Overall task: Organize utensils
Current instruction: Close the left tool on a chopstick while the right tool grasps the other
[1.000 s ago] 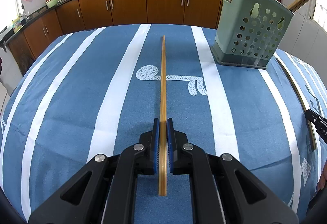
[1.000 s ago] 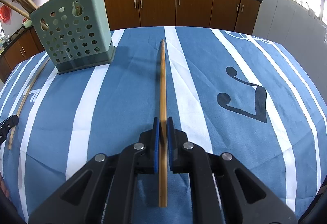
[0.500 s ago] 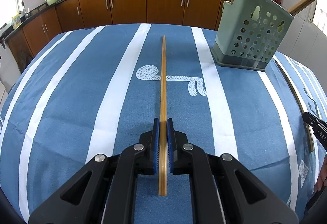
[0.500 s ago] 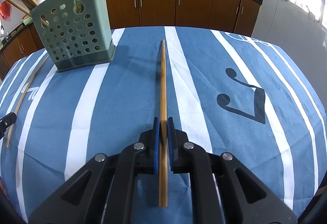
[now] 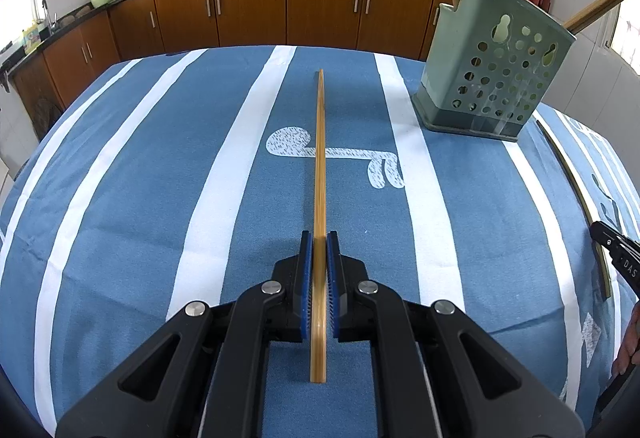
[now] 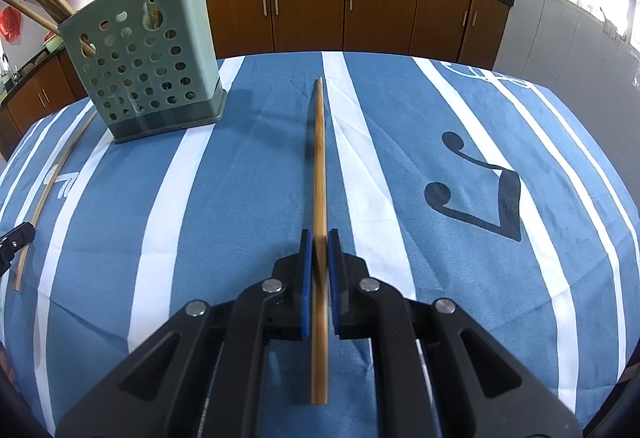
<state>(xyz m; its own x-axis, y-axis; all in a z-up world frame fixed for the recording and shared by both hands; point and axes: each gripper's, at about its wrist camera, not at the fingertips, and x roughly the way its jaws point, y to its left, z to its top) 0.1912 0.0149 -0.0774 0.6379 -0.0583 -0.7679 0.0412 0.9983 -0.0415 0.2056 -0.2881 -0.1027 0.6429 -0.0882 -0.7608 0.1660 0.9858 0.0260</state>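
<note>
I have one chopstick in each hand: my left gripper has its jaws clamped on a chopstick that runs straight out ahead of them, with a short butt end sticking back behind the pads, and my right gripper has its jaws clamped the same way on a second chopstick. Both sticks point forward and downward over the striped blue cloth on the counter, and I judge them lifted clear of it, though the fisheye makes that hard to confirm. The green holder stands ahead and to the right of my left jaws, and in the right view the same holder sits ahead and to the left of my right jaws, so it lies between the two hands and well apart from both stick tips. It already has several long wooden handles standing in it, so part of the sorting looks done. From each camera I can see the other hand's stick near the frame edge, but I spot no further loose utensil on the cloth. What remains, as I read it, is to carry these two tips over the holder's open top and drop them in; neither stick is anywhere near the rim yet
</note>
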